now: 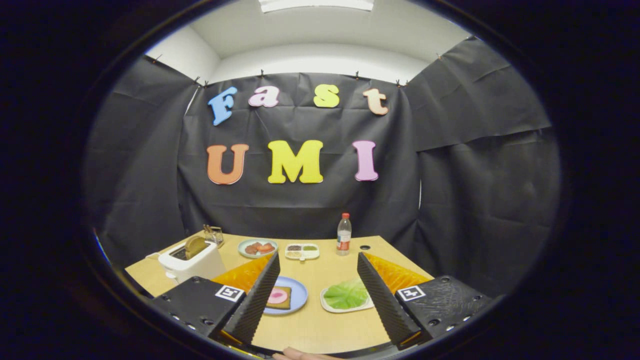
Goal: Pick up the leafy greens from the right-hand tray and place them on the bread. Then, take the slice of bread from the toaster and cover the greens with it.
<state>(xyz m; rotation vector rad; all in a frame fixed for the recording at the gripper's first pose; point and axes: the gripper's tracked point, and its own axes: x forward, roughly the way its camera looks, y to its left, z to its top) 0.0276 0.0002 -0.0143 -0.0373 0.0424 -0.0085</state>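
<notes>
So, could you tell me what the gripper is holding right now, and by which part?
Nothing: the gripper is open, its fingers spread above the table, with the leafy greens untouched on their tray.

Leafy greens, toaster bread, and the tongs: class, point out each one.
leafy greens (346, 295): gripper view, centre of the leaf on its tray.
bread in the toaster (194, 245): gripper view, slice's exposed top.
tongs (320, 292): gripper view, open gap midway between fingertips.

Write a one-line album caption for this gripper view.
Open gripper hovers over a wooden table, leafy greens and topped bread between its fingers, toaster beyond.
</notes>
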